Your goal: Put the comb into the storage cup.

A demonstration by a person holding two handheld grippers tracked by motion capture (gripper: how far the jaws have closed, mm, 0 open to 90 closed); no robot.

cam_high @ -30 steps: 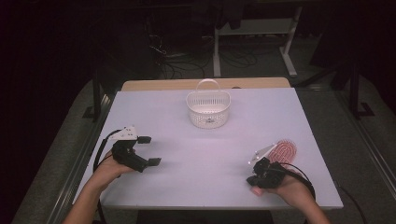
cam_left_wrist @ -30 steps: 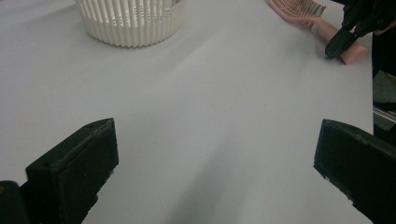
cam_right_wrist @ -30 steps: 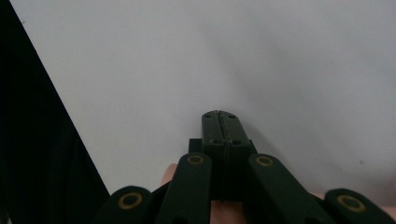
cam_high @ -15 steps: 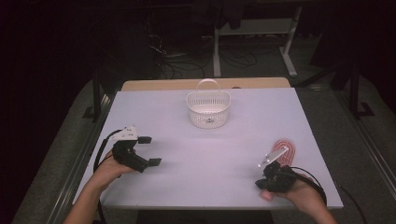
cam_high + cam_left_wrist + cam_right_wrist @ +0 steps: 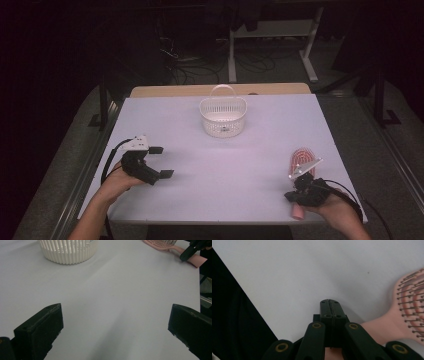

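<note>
1. Since the earlier frame, our right claw (image 5: 296, 196) has shifted right, over the pink hairbrush (image 5: 301, 159) handle, jaws clenched together on nothing.
2. The hairbrush lies near the worktop's (image 5: 240, 165) right front corner.
3. Our left claw (image 5: 161, 162) rests released, well apart from the white basket (image 5: 223, 117).

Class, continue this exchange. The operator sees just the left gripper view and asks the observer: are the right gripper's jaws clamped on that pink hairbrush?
Observer: No. The right gripper has its jaws shut on each other with nothing between the tips. The pink hairbrush lies with its handle beneath them.
Operator: Does the white basket have a handle?
Observer: Yes. In the high view the white basket has a hoop handle standing upright.
Operator: Where is my gripper on the table?
Observer: The left gripper sits near the left front of the table.
</note>
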